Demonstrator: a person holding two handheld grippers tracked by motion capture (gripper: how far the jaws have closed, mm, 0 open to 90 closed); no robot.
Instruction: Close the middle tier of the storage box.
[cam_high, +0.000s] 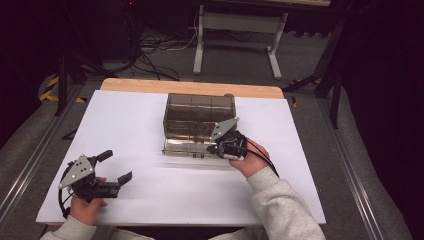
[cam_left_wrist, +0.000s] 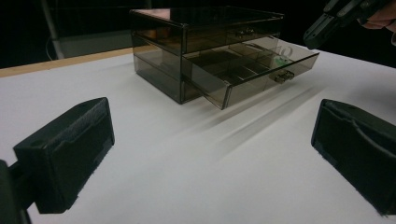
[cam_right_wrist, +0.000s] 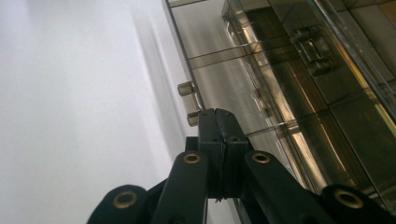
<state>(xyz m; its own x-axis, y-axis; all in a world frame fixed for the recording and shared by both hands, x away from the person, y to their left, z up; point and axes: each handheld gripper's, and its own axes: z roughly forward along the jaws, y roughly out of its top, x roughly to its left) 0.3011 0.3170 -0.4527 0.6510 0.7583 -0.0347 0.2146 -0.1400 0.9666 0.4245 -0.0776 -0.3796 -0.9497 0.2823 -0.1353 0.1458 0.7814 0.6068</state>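
Observation:
A smoky see-through drawer box (cam_high: 199, 111) stands at the middle of the white table (cam_high: 125, 120). Its lowest drawer (cam_left_wrist: 247, 74) is pulled out toward me, with a small handle (cam_right_wrist: 188, 103) on its front and dividers inside. A small green thing (cam_left_wrist: 281, 59) lies in that drawer. My right gripper (cam_high: 220, 148) hangs over the drawer's right front corner, its jaws pressed together with nothing between them, and its tips (cam_right_wrist: 218, 116) sit just beside the handle. It also appears far off as the right gripper (cam_left_wrist: 327, 23). My left gripper (cam_high: 116, 166) rests near the table's front left, open and empty, facing the box (cam_left_wrist: 205, 42).
A wooden strip (cam_high: 190, 87) runs along the table's far edge. Behind it stand a white metal frame (cam_high: 237, 30) and loose cables (cam_high: 150, 55) on the floor. Metal rails (cam_high: 30, 160) flank the table on both sides.

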